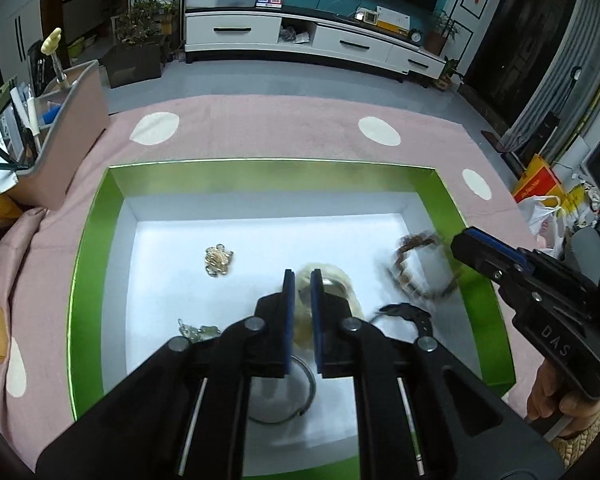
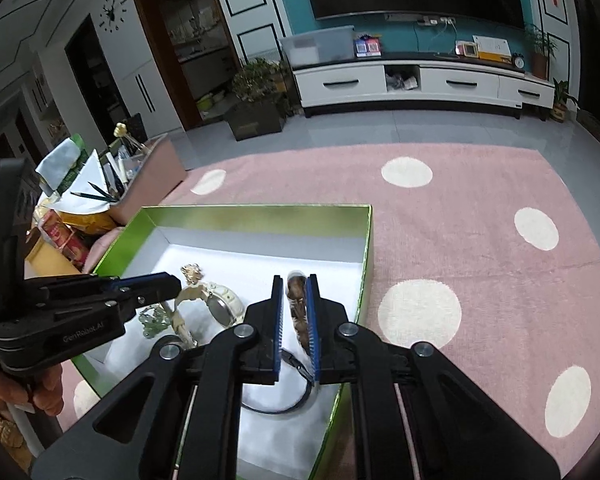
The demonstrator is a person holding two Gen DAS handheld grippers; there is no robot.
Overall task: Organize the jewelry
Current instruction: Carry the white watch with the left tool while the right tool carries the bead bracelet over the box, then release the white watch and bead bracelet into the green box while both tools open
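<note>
A green box (image 1: 92, 240) is seen on the pink rug. The brown bead bracelet (image 2: 298, 304), long axis running near to far, lies between the slightly parted right tongs (image 2: 294, 280); left tongs (image 1: 302, 276) are nearly together, empty, over the cream watch (image 1: 340, 280).

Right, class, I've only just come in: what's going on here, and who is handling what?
A person holds a two-finger gripper in each hand over a green box on a pink spotted rug, sorting jewelry. The right gripper has a brown beaded bracelet between its fingers, at the box's right wall. The left gripper is over a cream watch on the white floor. A gold trinket, a silver bangle and other pieces lie inside.
</note>
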